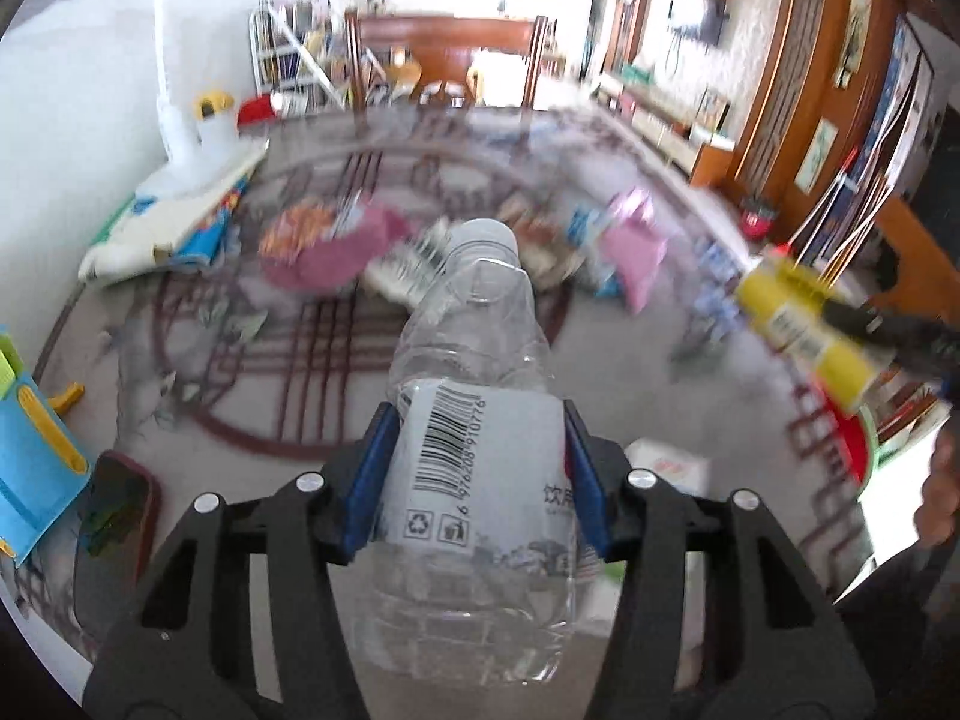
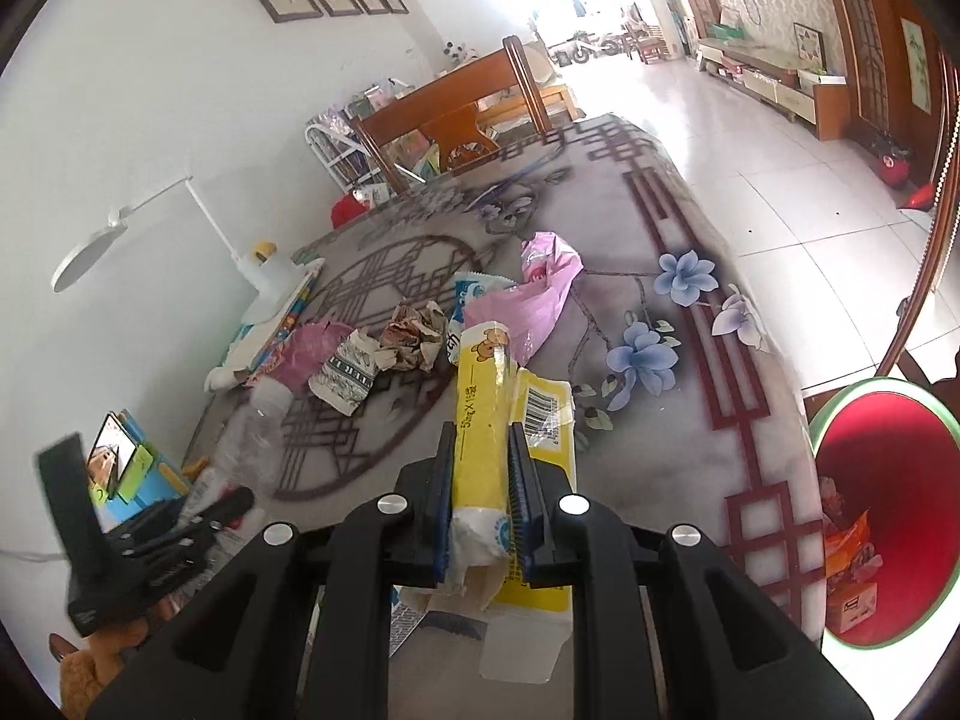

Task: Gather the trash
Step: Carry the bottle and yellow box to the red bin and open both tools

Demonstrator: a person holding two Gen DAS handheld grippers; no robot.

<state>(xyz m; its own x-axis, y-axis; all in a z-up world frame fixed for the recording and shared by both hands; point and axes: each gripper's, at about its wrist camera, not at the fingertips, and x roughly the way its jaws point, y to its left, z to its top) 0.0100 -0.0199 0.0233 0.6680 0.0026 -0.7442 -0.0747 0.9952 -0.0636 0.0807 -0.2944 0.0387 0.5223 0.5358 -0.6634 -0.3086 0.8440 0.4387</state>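
Note:
My left gripper (image 1: 478,420) is shut on a clear plastic bottle (image 1: 474,312) with a white barcode label. Its blue pads press the label's sides, and the capped neck points away over the table. The same bottle (image 2: 252,420) shows blurred at the left of the right wrist view. My right gripper (image 2: 480,441) is shut on a yellow tissue wrapper (image 2: 477,372), held above the table's near side. That wrapper (image 1: 804,330) also appears at the right of the left wrist view. A red bin (image 2: 870,387) with a green rim stands on the floor at the right, with wrappers inside.
On the patterned tablecloth (image 2: 660,420) lie a pink plastic bag (image 2: 540,294), crumpled paper (image 2: 414,330), a striped paper piece (image 2: 345,375) and a pink wrapper (image 2: 312,348). A white desk lamp (image 2: 264,270) stands on books by the wall. A wooden chair (image 2: 450,114) stands at the far end.

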